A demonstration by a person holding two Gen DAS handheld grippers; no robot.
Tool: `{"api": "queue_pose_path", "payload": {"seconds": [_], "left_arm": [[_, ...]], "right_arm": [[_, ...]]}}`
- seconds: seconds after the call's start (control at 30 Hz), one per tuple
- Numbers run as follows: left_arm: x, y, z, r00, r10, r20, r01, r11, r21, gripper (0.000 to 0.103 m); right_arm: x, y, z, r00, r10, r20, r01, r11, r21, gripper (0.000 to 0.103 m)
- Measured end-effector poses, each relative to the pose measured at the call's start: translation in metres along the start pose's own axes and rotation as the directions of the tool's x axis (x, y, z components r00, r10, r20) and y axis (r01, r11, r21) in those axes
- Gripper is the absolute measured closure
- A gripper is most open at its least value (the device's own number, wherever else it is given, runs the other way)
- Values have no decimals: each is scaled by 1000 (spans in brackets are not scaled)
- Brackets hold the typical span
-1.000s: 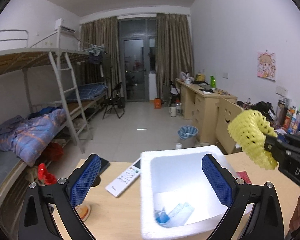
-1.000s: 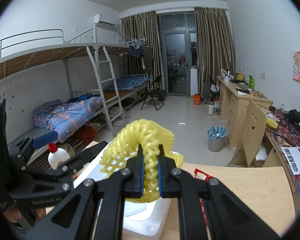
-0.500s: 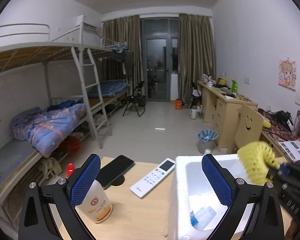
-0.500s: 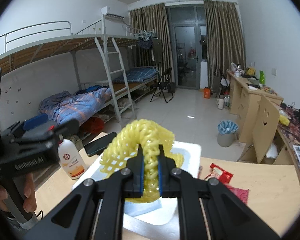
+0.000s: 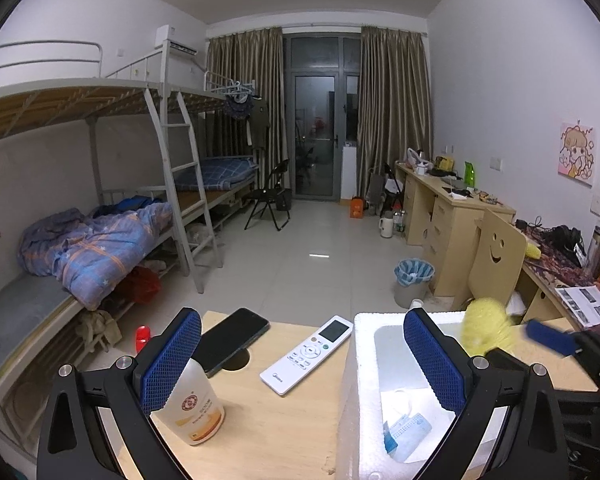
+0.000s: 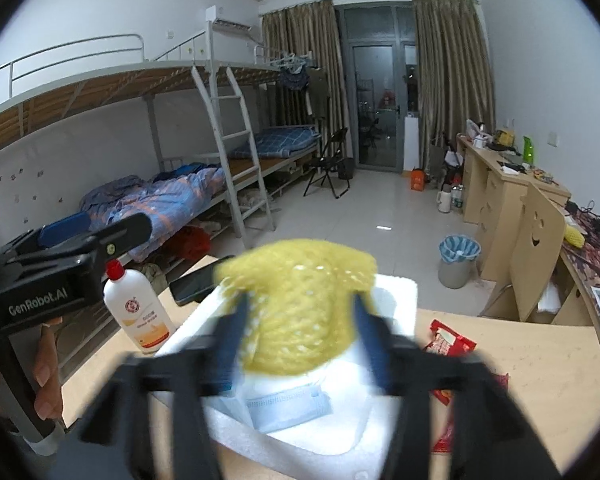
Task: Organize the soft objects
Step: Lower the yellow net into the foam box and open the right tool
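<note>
The right gripper (image 6: 300, 336) has its blue-padded fingers (image 6: 230, 340) spread wide, blurred with movement, and the yellow foam net (image 6: 300, 300) sits loose between them, the pads no longer pinching it as far as I can tell. The net hangs right over the open white foam box (image 6: 392, 292), above a pale blue face mask (image 6: 288, 404) lying on the box floor. From the other side the same net (image 5: 482, 324) shows as a yellow smear over the far right corner of the box (image 5: 354, 360). The left gripper (image 5: 300, 364) is held off to the left of it, its fingers (image 5: 172, 360) wide apart and gripping nothing, one pad in front of a white bottle (image 5: 194, 408) with an orange label, the other over the box. On the table (image 5: 292, 428) beyond lie a dark phone (image 5: 232, 338) and a white remote (image 5: 308, 354), just beside the box's left wall. A red snack wrapper (image 6: 450, 344) lies on the table to the right of the box.
</note>
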State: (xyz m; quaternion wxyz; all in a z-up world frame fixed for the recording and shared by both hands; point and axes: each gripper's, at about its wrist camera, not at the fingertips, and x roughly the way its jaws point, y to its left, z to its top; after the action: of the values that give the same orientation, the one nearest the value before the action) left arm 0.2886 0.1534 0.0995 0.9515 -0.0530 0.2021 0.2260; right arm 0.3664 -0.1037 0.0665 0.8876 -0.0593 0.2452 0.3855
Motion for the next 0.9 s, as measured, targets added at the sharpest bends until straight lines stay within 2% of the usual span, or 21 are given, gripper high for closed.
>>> {"api": "queue_pose_path", "payload": {"seconds": [0.03, 0.07, 0.4, 0.9], "left_arm": [[1, 0, 0, 1000, 0, 0, 0, 1000, -1, 2], [1, 1, 1, 1000, 1, 2, -1, 1000, -4, 2], [-2, -1, -2, 1000, -3, 0, 3, 1000, 3, 2], [-8, -18, -5, 1000, -30, 2, 30, 999, 13, 2]], "right_arm": [[-3, 0, 0, 1000, -16, 17, 16, 1000, 3, 15], [-6, 1, 0, 999, -28, 32, 28, 1000, -3, 12], [-5, 7, 1, 999, -35, 21, 36, 999, -28, 11], [-19, -3, 3, 997, -62, 39, 61, 998, 15, 11]]}}
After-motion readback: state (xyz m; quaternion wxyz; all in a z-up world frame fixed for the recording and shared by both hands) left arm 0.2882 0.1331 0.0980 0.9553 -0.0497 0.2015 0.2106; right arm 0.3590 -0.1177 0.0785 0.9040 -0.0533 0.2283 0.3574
